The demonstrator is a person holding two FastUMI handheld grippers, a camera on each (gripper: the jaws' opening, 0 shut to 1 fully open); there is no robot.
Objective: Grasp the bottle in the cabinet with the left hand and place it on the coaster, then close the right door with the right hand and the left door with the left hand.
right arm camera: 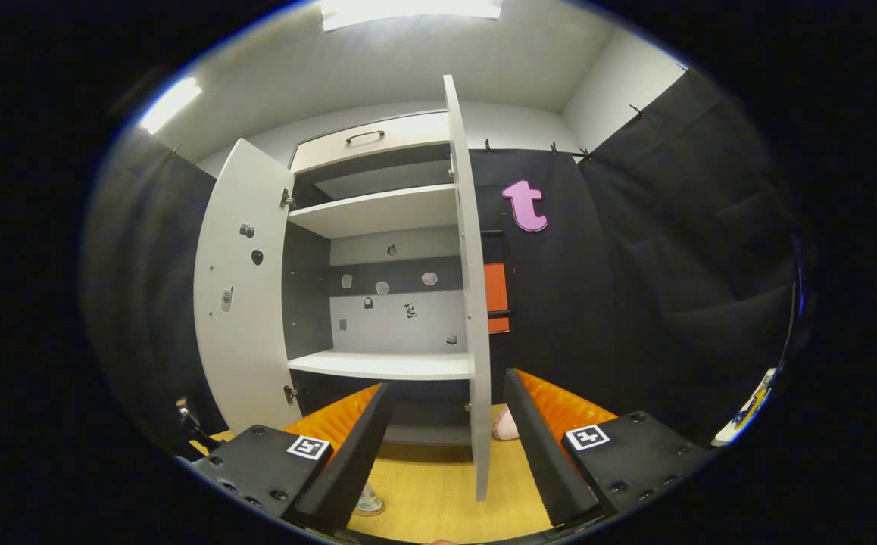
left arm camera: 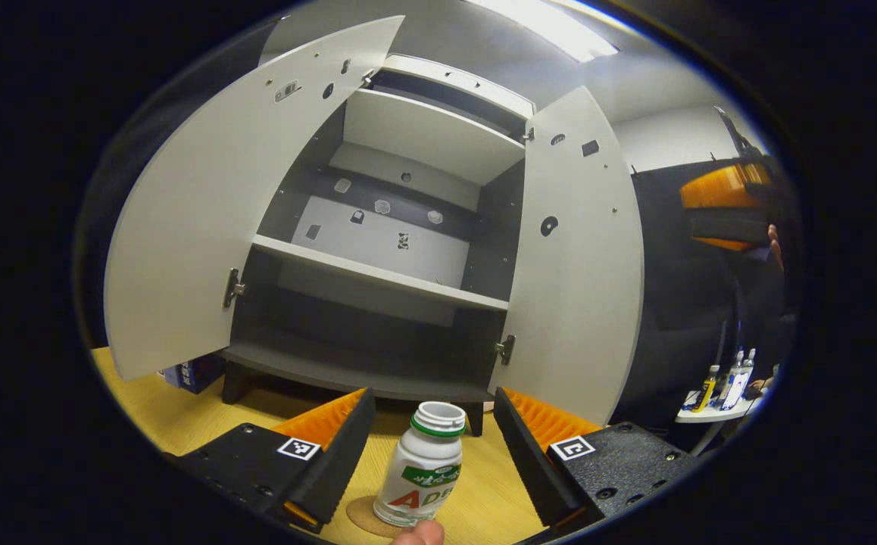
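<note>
A small white bottle (left arm camera: 423, 473) with a green band and label stands upright on a round cork coaster (left arm camera: 363, 516) on the wooden table. My left gripper (left arm camera: 432, 395) is open, with a finger on each side of the bottle and a gap on both sides. The grey cabinet (left arm camera: 378, 272) stands behind with its left door (left arm camera: 211, 212) and right door (left arm camera: 578, 257) swung wide. In the right gripper view my right gripper (right arm camera: 447, 382) is open, and the right door's edge (right arm camera: 472, 303) runs down between its fingers. The bottle's base (right arm camera: 369, 501) peeks out behind its left finger. The right gripper (left arm camera: 722, 200) shows far right.
The cabinet's shelves (left arm camera: 378, 276) are bare. A blue box (left arm camera: 192, 372) lies on the table (left arm camera: 181, 416) under the left door. A small white side shelf (left arm camera: 715, 412) with several bottles stands at the far right, and black cloth walls close the booth.
</note>
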